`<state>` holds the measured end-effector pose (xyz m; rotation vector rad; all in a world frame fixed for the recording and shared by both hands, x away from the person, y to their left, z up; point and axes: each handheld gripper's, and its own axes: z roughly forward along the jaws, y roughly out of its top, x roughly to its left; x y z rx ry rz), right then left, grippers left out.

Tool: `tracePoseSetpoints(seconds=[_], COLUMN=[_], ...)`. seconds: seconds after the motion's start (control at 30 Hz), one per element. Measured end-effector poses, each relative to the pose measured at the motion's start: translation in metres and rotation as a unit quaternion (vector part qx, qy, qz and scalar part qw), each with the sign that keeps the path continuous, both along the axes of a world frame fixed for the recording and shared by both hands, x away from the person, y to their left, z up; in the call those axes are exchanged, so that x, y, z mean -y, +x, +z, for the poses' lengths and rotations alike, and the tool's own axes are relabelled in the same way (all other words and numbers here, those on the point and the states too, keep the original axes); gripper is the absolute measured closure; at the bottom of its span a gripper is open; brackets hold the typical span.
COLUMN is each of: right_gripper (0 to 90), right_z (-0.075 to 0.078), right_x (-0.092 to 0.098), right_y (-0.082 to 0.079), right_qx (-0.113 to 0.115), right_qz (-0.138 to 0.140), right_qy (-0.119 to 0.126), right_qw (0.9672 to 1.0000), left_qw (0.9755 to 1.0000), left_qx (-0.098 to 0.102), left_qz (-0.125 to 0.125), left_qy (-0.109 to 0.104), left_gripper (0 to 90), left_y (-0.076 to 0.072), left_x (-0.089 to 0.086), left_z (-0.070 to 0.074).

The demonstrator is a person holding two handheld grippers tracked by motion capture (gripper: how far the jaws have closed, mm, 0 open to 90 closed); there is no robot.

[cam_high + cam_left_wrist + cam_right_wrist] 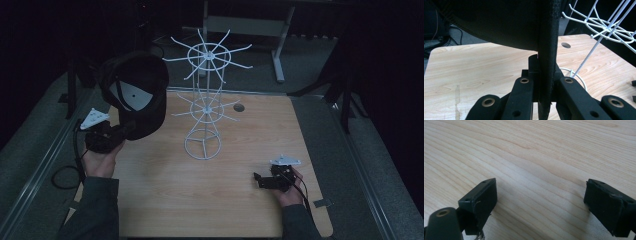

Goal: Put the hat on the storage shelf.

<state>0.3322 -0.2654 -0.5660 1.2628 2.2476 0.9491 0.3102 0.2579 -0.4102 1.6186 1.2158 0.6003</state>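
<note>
High view first: I have the black cap (137,92) lifted off the table (210,200), held up just left of the white wire rack (206,100), level with the rack's upper ring of hooks. My left gripper (112,134) is clamped on the cap's brim; in the left gripper view the brim edge (547,62) runs straight up between the two jaws, which press on it from both sides. So I judge the pick-up as done, and what is left is carrying the cap across to the rack and hanging it on one of the hooks, then letting go.

None of the rack's arms carries anything yet, as far as I can see. The rack stands on its round base near the middle of the table, with a lower ring of hooks under the upper one. Those thin arms stick out toward the cap, so I expect the near ones could snag the crown or brim before I reach the hook I want.

My right gripper (270,179) sits low, well to the right of the rack and nearer my side. In the right gripper view its jaws stand wide apart over bare wood, holding nothing. A small round hole (239,107) in the table lies just right of the rack.
</note>
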Motion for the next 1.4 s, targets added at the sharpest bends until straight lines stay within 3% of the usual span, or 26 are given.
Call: tracePoseSetpoints(seconds=[0.53, 1.4], right_gripper=[11.3, 11.3], right_z=[0.000, 0.000], right_x=[0.000, 0.000], right_y=[0.000, 0.000], right_qx=[-0.001, -0.001], right_qz=[0.000, 0.000], right_qy=[0.000, 0.000], right_qw=[1.0000, 1.0000], left_qw=[0.9999, 0.9997], left_qx=[0.014, 0.023], left_qz=[0.000, -0.001], left_qy=[0.007, 0.007], left_gripper=[86.7, 86.7], left_y=[-0.003, -0.005], left_x=[0.005, 0.008], left_z=[0.010, 0.014])
